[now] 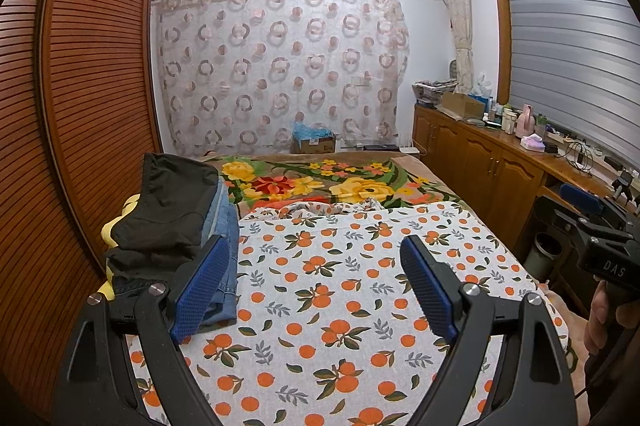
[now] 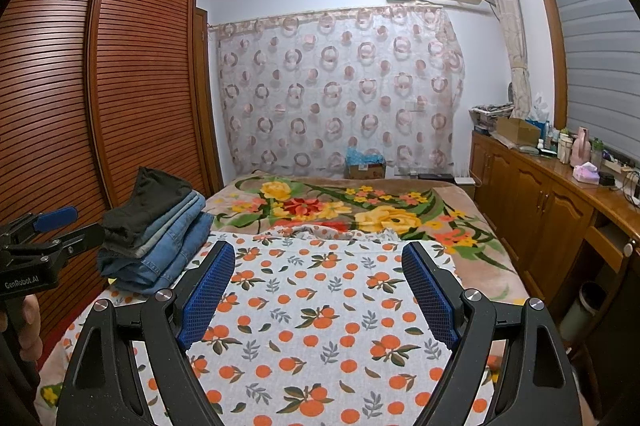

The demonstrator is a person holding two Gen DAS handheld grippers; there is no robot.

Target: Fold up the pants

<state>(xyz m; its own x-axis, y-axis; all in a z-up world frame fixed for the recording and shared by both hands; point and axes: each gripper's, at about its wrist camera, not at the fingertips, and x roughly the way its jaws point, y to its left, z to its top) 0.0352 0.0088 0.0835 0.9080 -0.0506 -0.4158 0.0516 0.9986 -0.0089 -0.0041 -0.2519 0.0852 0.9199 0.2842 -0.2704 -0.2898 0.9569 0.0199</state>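
Note:
A stack of folded pants (image 2: 156,238) lies at the left side of the bed, several blue jeans (image 2: 176,250) under a dark pair (image 1: 168,210) on top. My left gripper (image 1: 316,254) hovers over the orange-print sheet (image 1: 340,286), open, with nothing between its blue pads (image 1: 204,286); the stack is just beyond its left finger. My right gripper (image 2: 318,258) is also open and empty above the same orange-print sheet (image 2: 320,306), to the right of the stack. Each gripper shows at the edge of the other's view, held in a hand (image 1: 600,310).
A floral blanket (image 2: 360,210) covers the far half of the bed. A slatted wooden wardrobe (image 2: 100,98) stands close on the left. Along the right wall runs a wooden cabinet (image 2: 540,202) with bottles and boxes on top. A patterned curtain (image 2: 340,94) hangs behind.

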